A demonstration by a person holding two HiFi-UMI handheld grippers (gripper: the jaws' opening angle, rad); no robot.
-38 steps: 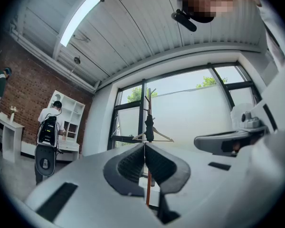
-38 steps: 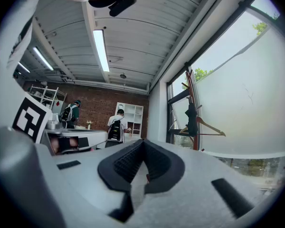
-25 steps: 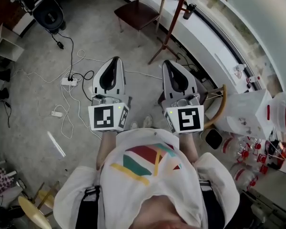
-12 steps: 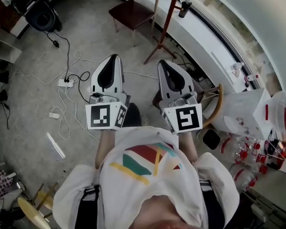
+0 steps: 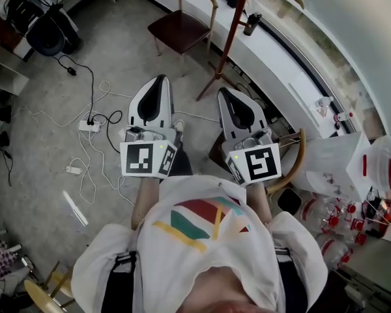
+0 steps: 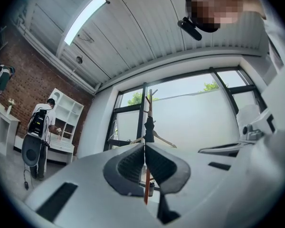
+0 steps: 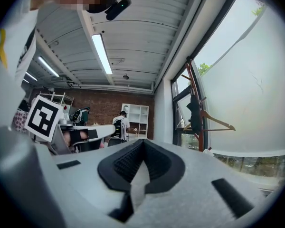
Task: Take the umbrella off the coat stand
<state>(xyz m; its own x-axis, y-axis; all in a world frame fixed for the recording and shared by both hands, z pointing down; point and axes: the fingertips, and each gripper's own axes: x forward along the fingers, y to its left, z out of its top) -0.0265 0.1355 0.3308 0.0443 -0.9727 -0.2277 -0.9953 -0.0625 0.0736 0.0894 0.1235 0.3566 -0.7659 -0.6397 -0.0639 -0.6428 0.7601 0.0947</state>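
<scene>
Hand-held grippers: two, held side by side in front of the wearer. Both are near the coat stand [image 5: 229, 38] but apart from it, and both point its way.
Left hand-held gripper [image 5: 159, 82]: jaws pressed together with nothing between them. In the left gripper view the coat stand's pole rises directly behind the seam of the jaws.
Right hand-held gripper [image 5: 225, 94]: jaws likewise together and empty. In the right gripper view the coat stand is off to the right.
Marker cubes [image 5: 148, 160]: two, one at the rear of each hand-held gripper.
Coat stand: one, a red-brown pole on splayed feet, standing against the window [image 7: 247, 94].
Umbrella [image 7: 194, 112]: one, a dark folded shape hanging high on the coat stand, against its pole and clear of both hand-held grippers.
Hanger [image 7: 217, 122]: one, wooden, hung on the coat stand just beside the umbrella.
Small dark cylinder [image 5: 251, 23]: one, against the coat stand below the umbrella. What it is cannot be told.
Chair [image 5: 182, 28]: one, with a dark seat and a bent wooden back, just left of the coat stand's feet in the head view.
Power strips [image 5: 89, 126]: two, white, on the floor [image 5: 45, 96] well left of the coat stand, among loose cables [image 5: 91, 83].
People [image 7: 118, 125]: two with backpacks, by a white shelf unit [image 7: 133, 115], well apart from the coat stand.
</scene>
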